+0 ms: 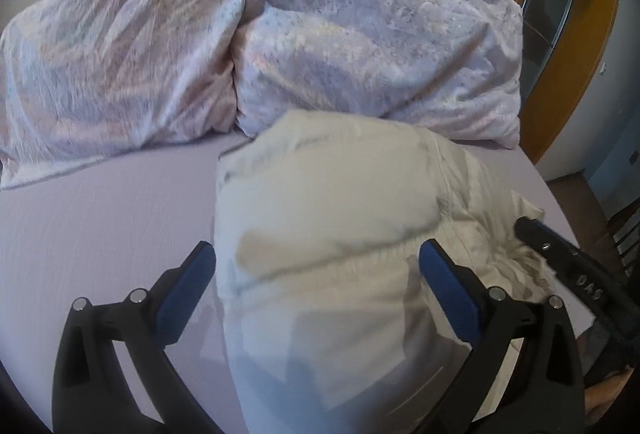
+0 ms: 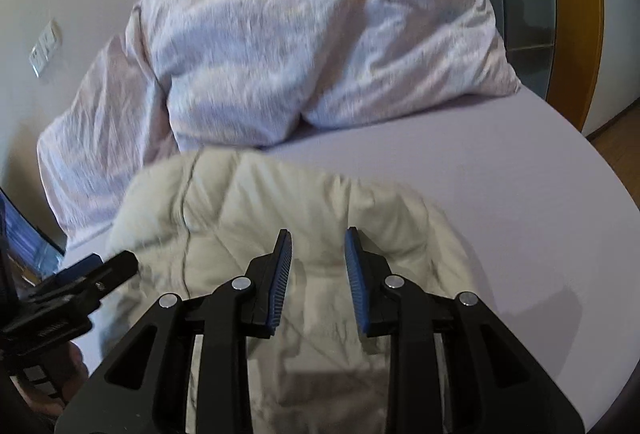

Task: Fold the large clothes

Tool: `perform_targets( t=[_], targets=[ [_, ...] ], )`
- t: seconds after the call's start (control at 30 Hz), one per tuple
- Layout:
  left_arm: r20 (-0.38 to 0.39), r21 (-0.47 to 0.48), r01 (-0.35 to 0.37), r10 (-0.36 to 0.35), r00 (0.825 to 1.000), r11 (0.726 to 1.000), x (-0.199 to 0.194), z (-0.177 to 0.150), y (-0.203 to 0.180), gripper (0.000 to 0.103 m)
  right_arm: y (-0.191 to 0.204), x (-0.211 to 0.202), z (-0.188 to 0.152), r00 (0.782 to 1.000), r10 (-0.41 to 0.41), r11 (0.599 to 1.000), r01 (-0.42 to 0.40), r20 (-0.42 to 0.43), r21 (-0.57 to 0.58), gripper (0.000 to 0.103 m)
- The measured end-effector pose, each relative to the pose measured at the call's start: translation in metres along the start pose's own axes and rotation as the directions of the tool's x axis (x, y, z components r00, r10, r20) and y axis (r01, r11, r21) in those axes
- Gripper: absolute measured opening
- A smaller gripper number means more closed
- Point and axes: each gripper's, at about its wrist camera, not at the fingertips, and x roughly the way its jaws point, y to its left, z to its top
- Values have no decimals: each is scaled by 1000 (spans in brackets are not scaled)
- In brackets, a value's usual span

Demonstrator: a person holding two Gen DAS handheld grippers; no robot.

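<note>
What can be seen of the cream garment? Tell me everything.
The cream garment is a soft, woven-looking cloth with dark stitched seams, bunched into a loosely folded heap on the lilac sheet. Its far edge lies near the crumpled duvet; whether they touch is unclear. The left gripper straddles it with open jaws; the right gripper hovers open over it. Blur hides finer detail.

Right gripper (image 2: pixel 318 254) over the cream garment (image 2: pixel 260 218) on the bed.

My jaws stand apart with only cloth behind them, gripping nothing. The left gripper (image 2: pixel 100 268) pokes in at the garment's left edge; I can't tell its state. A rumpled duvet (image 2: pixel 280 34) lies beyond on the lilac sheet (image 2: pixel 500 194).
</note>
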Motion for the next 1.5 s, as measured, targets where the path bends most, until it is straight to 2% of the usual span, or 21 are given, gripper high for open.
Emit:
perform_targets(
  t=[0.17,0.27,0.97,1.5],
  targets=[
    [-20,9,1,-1,1000,1000,14,-1,-2,101,-3,21,-8,998,-56,998,54,-41,-37,28],
    [-17,-5,10,-10,1000,1000,19,-6,-2,101,-4,25,-18,997,-67,996,65,-26,-57,28],
    [40,-11,17,-17,999,1000,35,-27,1,101,-8,37,-35,997,-56,994,60,53,-87,28],
    [60,-11,17,-16,998,1000,38,-30,2,101,-9,38,-37,997,-47,994,53,65,-92,28]
  ],
)
